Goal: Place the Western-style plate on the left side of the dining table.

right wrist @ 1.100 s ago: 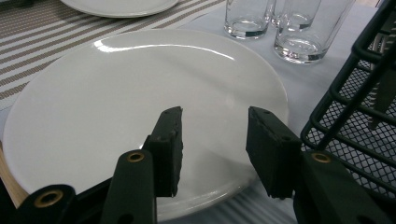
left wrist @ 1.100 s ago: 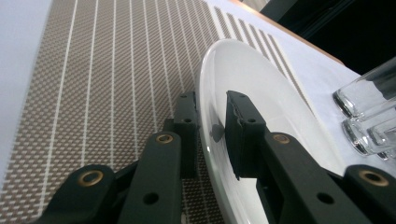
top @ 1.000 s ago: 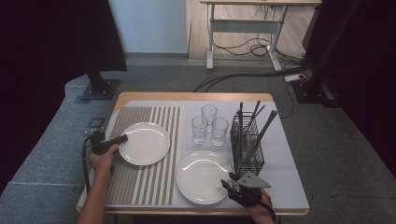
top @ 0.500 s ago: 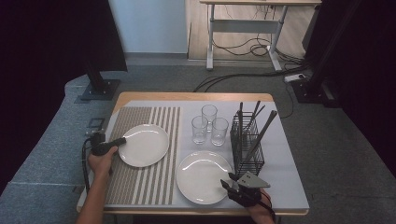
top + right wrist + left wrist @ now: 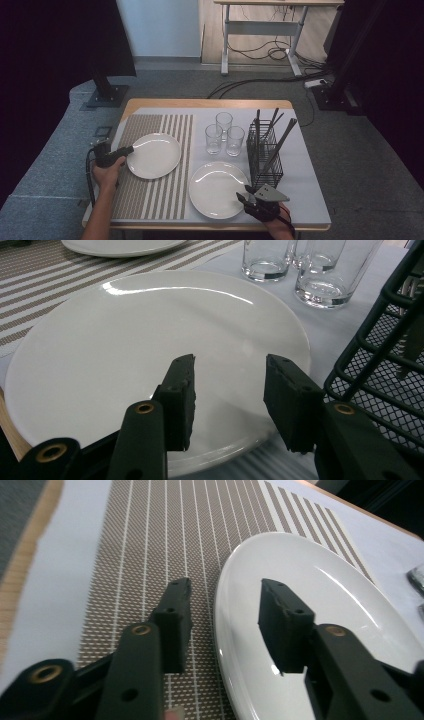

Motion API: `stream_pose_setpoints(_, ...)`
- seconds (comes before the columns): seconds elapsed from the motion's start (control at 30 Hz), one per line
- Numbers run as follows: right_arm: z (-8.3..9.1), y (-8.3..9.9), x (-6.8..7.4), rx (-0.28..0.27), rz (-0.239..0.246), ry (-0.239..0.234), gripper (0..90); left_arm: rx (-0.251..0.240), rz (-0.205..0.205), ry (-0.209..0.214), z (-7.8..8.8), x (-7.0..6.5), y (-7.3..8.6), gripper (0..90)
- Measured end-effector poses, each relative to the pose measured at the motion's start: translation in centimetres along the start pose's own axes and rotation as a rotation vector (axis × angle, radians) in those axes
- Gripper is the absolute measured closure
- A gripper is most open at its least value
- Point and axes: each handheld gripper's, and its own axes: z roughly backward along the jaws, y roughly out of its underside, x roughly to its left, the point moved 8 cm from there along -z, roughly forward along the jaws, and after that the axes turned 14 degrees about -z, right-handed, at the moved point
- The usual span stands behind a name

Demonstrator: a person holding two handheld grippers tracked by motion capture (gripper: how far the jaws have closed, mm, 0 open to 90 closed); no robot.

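Observation:
A white plate (image 5: 156, 156) (image 5: 320, 580) lies on the brown striped placemat (image 5: 150, 200) at the left. My left gripper (image 5: 129, 148) (image 5: 225, 600) is at its left rim. Its jaws have just been opening, and the rim runs between them without touching either pad. A second white plate (image 5: 216, 190) (image 5: 125, 330) lies at the front middle, partly on the mat. My right gripper (image 5: 245, 196) (image 5: 230, 372) hovers over its near right edge, jaws apart with nothing gripped.
Three empty glasses (image 5: 223, 132) (image 5: 265, 260) stand behind the second plate. A black wire basket (image 5: 265, 157) (image 5: 380, 370) holding several dark utensils stands close to the right of my right gripper. The table's front edge (image 5: 210, 227) is just below both hands.
The left gripper's jaws look slightly wider apart at the plate's rim. Both hands and both plates are where they were.

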Motion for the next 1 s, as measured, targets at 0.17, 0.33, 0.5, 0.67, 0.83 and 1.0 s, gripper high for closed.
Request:
stream_pose_setpoints(0.17, 0.0, 0.0, 0.0, 0.000, 0.001, -0.002, 55.6, -0.017, -0.037, -0.006, 0.6, -0.5, -0.2, 48.4)
stream_pose_setpoints(0.33, 0.0, -0.1, 0.0, 0.001, 0.000, -0.002, 55.2, -0.036, -0.080, 0.009, 1.1, -1.4, -0.3, 43.5)
stream_pose_setpoints(0.5, -0.2, -0.1, 0.0, 0.003, 0.002, -0.003, 54.5, -0.070, -0.103, 0.014, 1.7, -1.8, -0.6, 38.0)
stream_pose_setpoints(0.67, -0.3, -0.2, 0.2, 0.004, 0.001, -0.005, 54.3, -0.067, -0.110, 0.029, 2.3, -2.0, -0.4, 31.4)
stream_pose_setpoints(0.83, -0.6, -0.2, 0.4, 0.006, 0.005, -0.011, 53.9, -0.070, -0.130, 0.039, 3.2, -2.2, 0.0, 30.1)
stream_pose_setpoints(1.0, -0.7, -0.2, 0.4, 0.013, 0.010, -0.015, 52.4, -0.087, -0.141, 0.052, 3.9, -2.5, 0.0, 30.6)
